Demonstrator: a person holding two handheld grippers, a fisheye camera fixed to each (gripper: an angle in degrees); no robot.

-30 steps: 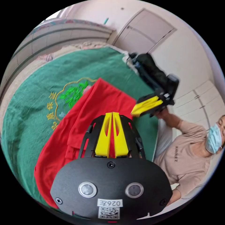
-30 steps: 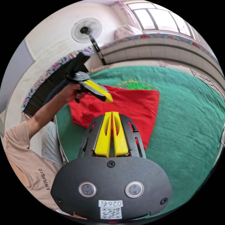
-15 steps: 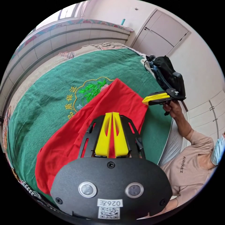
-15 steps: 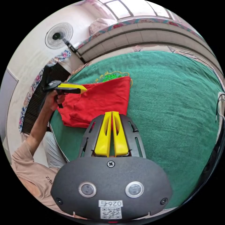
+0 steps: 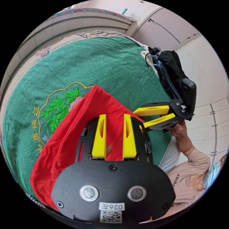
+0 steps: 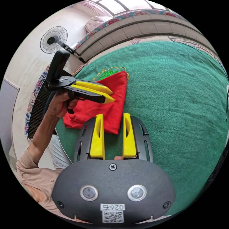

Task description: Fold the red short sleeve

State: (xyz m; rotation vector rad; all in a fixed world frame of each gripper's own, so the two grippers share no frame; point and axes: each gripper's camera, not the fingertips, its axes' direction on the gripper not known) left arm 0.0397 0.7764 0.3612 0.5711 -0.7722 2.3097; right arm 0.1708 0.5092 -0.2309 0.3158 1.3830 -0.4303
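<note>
Left gripper (image 5: pixel 114 117): its yellow jaws are standing wide apart, gripping nothing, and hovering over the red cloth.
Right gripper (image 6: pixel 112 116): its jaws are likewise standing wide, hanging empty over the near corner of the cloth; in the left gripper view it (image 5: pixel 141 117) is reaching in from the side with jaws parted.
Green blanket (image 6: pixel 176 100): it is lying spread beneath both grippers, carrying an embroidered emblem (image 5: pixel 58 107) beyond the left gripper.
Red short sleeve (image 5: pixel 78 128): it is lying on the blanket under both grippers, already doubled into a narrower stack, released.
Step in hand: judging by the open jaws, one fold is being finished and let go.
Next move: each gripper is needing a fresh pinch on an edge before the next fold.
</note>
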